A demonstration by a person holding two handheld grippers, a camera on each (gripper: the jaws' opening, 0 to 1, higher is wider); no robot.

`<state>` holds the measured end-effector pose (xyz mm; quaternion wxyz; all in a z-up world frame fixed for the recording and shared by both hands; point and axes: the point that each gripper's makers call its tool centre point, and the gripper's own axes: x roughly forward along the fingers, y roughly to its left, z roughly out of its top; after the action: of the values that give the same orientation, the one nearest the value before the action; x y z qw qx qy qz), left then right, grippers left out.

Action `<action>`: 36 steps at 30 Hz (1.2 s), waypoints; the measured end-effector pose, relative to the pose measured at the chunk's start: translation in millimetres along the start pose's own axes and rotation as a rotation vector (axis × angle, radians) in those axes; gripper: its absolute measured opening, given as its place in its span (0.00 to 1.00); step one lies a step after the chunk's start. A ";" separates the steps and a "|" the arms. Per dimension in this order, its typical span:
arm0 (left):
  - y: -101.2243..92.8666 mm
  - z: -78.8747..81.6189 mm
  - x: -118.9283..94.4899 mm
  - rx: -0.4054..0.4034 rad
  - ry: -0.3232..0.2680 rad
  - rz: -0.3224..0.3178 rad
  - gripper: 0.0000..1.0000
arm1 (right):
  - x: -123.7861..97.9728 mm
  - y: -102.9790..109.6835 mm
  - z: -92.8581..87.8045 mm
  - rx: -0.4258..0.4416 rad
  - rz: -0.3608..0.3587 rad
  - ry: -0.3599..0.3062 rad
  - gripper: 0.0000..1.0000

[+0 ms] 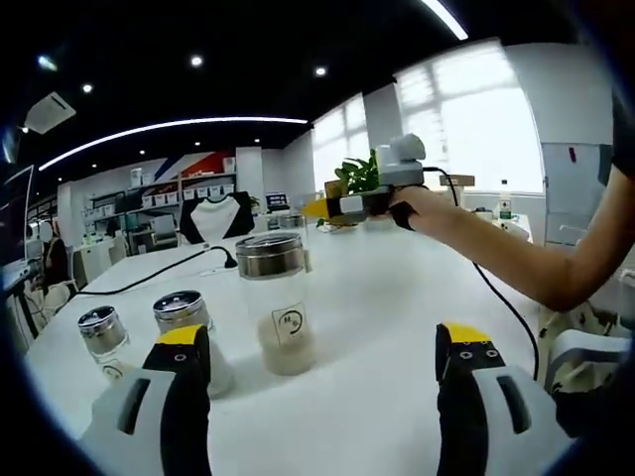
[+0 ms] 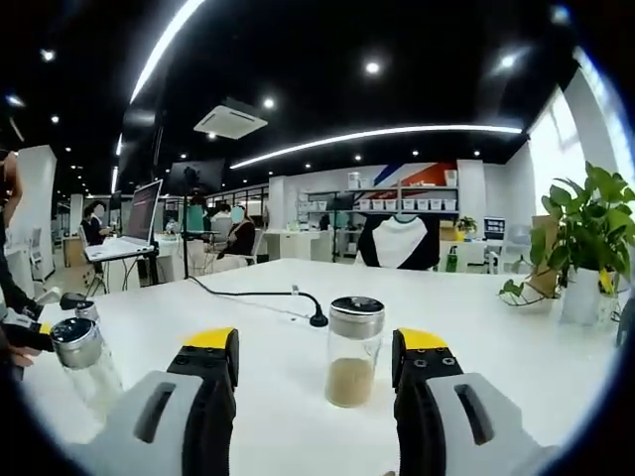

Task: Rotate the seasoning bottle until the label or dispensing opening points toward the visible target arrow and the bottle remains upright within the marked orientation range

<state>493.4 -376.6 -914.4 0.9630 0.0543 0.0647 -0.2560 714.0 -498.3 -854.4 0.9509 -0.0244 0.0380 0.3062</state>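
Left hand-held gripper (image 1: 322, 362) is hovering over the white worktop (image 1: 397, 288) with jaws spread wide, gripping nothing. A tall glass seasoning bottle (image 1: 277, 302) with a metal lid is standing upright between the jaws' lines but ahead of the tips, untouched, a small label on its front facing the camera, pale powder sitting in its bottom. Two shorter shakers are standing toward the left edge of the worktop: one (image 1: 189, 327) partly hidden behind the left jaw, the other (image 1: 102, 337) just beside it, further left. A black cable (image 1: 159, 270) is running across the far part of the worktop.

Right hand-held gripper (image 1: 319, 208), seen in the left gripper view, is being held by a hand (image 1: 422, 208) above the far side of the worktop; its jaw state there is unclear.

In the right gripper view the right hand-held gripper (image 2: 316, 357) is open, holding nothing. A seasoning bottle (image 2: 353, 349) with brownish powder is standing upright on the worktop (image 2: 496, 327) between and just beyond the tips, not touching. Another glass shaker (image 2: 84, 362) is standing near the left edge. A potted plant (image 2: 585, 248) is sitting at the far right corner.
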 end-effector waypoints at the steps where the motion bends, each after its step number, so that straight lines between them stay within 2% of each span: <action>1: 0.0 -0.8 1.1 0.001 0.004 -0.001 1.00 | 2.9 -2.5 -0.5 0.005 -0.007 0.006 0.62; 9: 3.2 -1.6 3.3 -0.011 -0.001 0.005 0.99 | 27.4 -14.0 0.5 0.025 -0.033 0.013 0.62; 12: 5.4 6.4 2.1 -0.027 -0.047 0.004 0.99 | 34.6 -16.1 0.3 0.023 -0.035 0.017 0.61; 20: 9.0 5.9 4.3 -0.020 -0.039 0.009 0.99 | 51.8 -28.4 -9.2 0.086 -0.065 0.022 0.59; 25: 8.4 5.6 6.0 -0.022 -0.030 0.007 0.99 | 62.7 -33.9 -11.8 0.060 -0.069 0.032 0.58; 28: 7.0 7.0 7.8 -0.011 -0.029 0.009 0.99 | 65.3 -37.0 -16.8 0.056 -0.075 0.039 0.58; 30: 6.0 7.7 8.7 -0.009 -0.029 0.009 0.99 | 66.1 -38.8 -25.9 0.041 -0.084 0.067 0.57; 36: 1.1 7.8 12.4 -0.009 -0.029 -0.003 0.98 | 71.4 -46.8 -37.2 0.066 -0.087 0.087 0.55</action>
<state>505.3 -382.8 -908.6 0.9637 0.0461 0.0521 -0.2578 797.0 -497.4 -896.6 0.9610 -0.0078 0.0883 0.2618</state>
